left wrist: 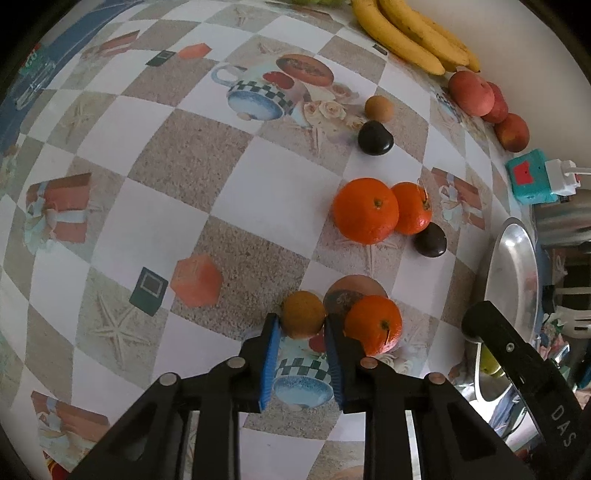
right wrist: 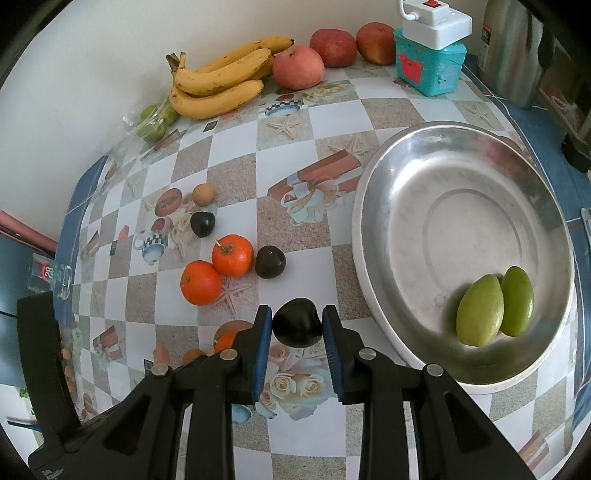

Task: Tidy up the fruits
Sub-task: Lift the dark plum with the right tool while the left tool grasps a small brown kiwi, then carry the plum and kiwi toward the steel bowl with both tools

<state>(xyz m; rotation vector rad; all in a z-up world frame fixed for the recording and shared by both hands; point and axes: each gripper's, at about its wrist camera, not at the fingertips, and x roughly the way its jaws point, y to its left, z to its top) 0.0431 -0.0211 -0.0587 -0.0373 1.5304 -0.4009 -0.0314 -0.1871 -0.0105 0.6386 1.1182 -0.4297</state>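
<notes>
Fruit lies scattered over my worktop (right wrist: pixel 236 122), which is covered with a checked cloth printed with cups and parcels. My left hand-held gripper (left wrist: pixel 303 326) points steeply down, its blue pads narrowed onto a small brownish-orange fruit (left wrist: pixel 303 314); both pads touch its sides. Just beside that fruit on the right sits a tangerine (left wrist: pixel 373 323), touching the outer face of the right finger. Farther up the cloth two more tangerines (left wrist: pixel 366 210) lie pressed together, with a dark plum (left wrist: pixel 430 240) against the right one. Another dark plum (left wrist: pixel 375 138) and a small tan fruit (left wrist: pixel 378 108) lie beyond them.

My right hand-held gripper (right wrist: pixel 297 325) also points down and is closed onto a dark plum of its own (right wrist: pixel 295 323), the pads against its flanks. To its right stands a metal basin (right wrist: pixel 373 206) holding two green oval fruits (right wrist: pixel 480 310) side by side near its lower rim. Along the wall lie a bunch of bananas (right wrist: pixel 218 81), three red apples (right wrist: pixel 298 67) in a row, and a teal box (right wrist: pixel 428 66) with a white power strip (right wrist: pixel 437 27) on top. Some green fruits in a clear bag (right wrist: pixel 153 123) lie left of the bananas.
</notes>
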